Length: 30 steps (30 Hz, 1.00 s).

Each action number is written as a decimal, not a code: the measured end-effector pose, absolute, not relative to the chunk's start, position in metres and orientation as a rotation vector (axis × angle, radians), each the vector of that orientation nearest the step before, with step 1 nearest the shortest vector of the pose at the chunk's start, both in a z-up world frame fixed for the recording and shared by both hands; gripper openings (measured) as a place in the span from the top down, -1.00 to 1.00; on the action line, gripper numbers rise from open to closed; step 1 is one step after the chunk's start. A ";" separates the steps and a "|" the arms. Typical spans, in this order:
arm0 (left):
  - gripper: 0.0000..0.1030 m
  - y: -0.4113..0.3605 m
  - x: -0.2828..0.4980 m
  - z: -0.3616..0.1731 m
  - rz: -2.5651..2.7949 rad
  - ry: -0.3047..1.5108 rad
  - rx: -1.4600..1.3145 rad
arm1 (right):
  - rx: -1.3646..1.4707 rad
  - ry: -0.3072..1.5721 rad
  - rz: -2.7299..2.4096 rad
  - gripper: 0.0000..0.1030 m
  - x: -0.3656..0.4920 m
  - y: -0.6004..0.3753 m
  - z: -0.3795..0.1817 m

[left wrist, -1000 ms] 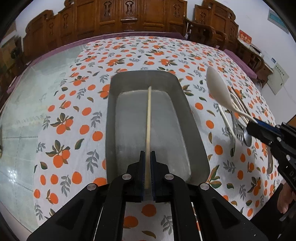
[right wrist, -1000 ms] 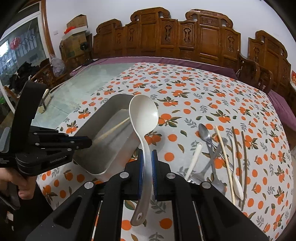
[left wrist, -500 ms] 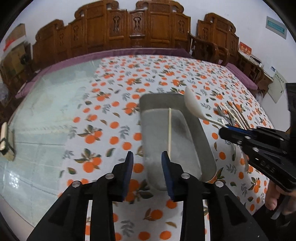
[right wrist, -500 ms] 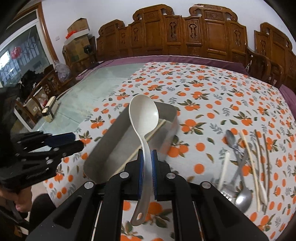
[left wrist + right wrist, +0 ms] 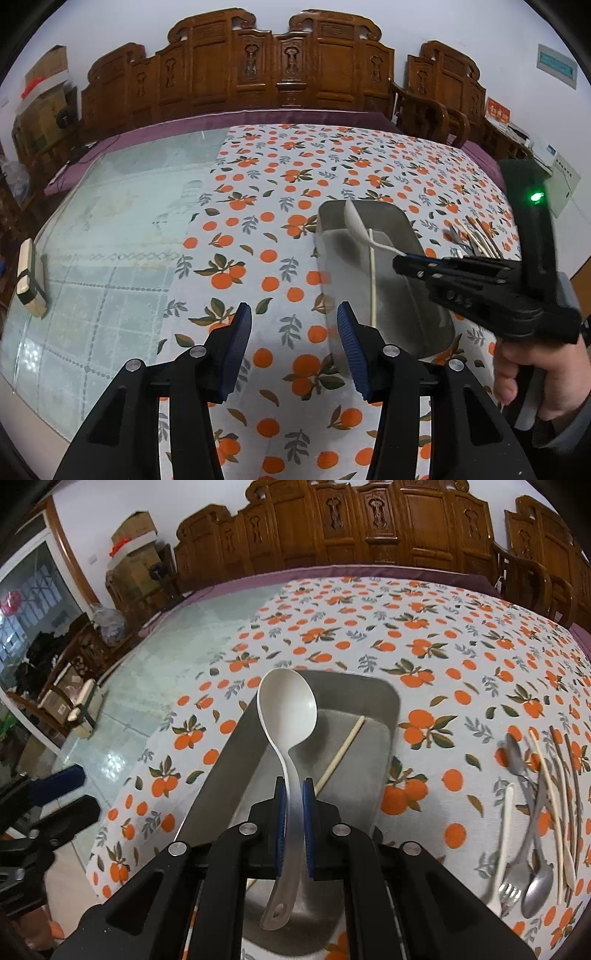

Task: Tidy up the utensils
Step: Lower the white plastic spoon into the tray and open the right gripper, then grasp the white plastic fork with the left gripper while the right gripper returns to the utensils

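Utensils are split across two spots on the orange-print tablecloth (image 5: 461,635). One chopstick (image 5: 341,753) is already lying along the floor of the metal tray (image 5: 391,701). The loose pile (image 5: 535,812) of metal spoons, a fork, a white-handled piece and more chopsticks is waiting at about 3 o'clock of the tray, well apart from it.

The white spoon (image 5: 288,709) is hanging over the tray, off its floor. The right gripper (image 5: 291,827) is pinching it at mid-handle, pads pressing both sides, bowl pointing to 12 o'clock and the holed handle end trailing toward the camera. Gripping at the middle is likely keeping the spoon balanced, and pointing it along the tray's long side should let it drop in beside the chopstick without bridging the rim.

The left gripper (image 5: 293,343) is holding nothing. Its jaws are opening, with only tablecloth showing between the blue pads (image 5: 238,343). It is sitting off the tray's 9 o'clock side, probably to leave the tray free for the other hand. In the left wrist view the spoon-carrying gripper, with the person's hand (image 5: 532,373) on its grip, is reaching over the tray from 3 o'clock.

My reading: the spoon drop is the step in hand and most of the pile is still to be moved. Risk: the spoon landing across the chopstick.
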<state>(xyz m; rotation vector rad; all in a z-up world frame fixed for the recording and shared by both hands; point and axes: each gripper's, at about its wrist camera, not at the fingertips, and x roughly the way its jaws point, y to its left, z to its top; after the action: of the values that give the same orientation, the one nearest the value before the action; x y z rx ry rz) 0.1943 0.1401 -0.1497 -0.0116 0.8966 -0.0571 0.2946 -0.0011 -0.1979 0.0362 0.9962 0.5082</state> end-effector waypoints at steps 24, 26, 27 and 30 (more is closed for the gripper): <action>-0.11 0.067 0.174 -0.144 -0.157 0.859 0.073 | -0.070 0.824 0.569 0.73 0.224 -0.129 -0.127; -0.11 0.053 0.174 -0.142 -0.174 0.854 0.056 | -0.085 0.819 0.552 0.73 0.219 -0.150 -0.125; -0.11 0.048 0.174 -0.142 -0.179 0.854 0.048 | -0.088 0.819 0.545 0.72 0.217 -0.157 -0.125; -0.11 0.029 0.176 -0.144 -0.201 0.860 0.031 | -0.089 0.816 0.523 0.59 0.209 -0.181 -0.128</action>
<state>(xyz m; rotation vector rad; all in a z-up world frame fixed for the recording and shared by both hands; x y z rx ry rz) 0.1762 0.0286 -0.1443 0.0308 0.8604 -0.2010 0.2090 -0.1813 -0.1280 -0.0886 0.8160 0.5229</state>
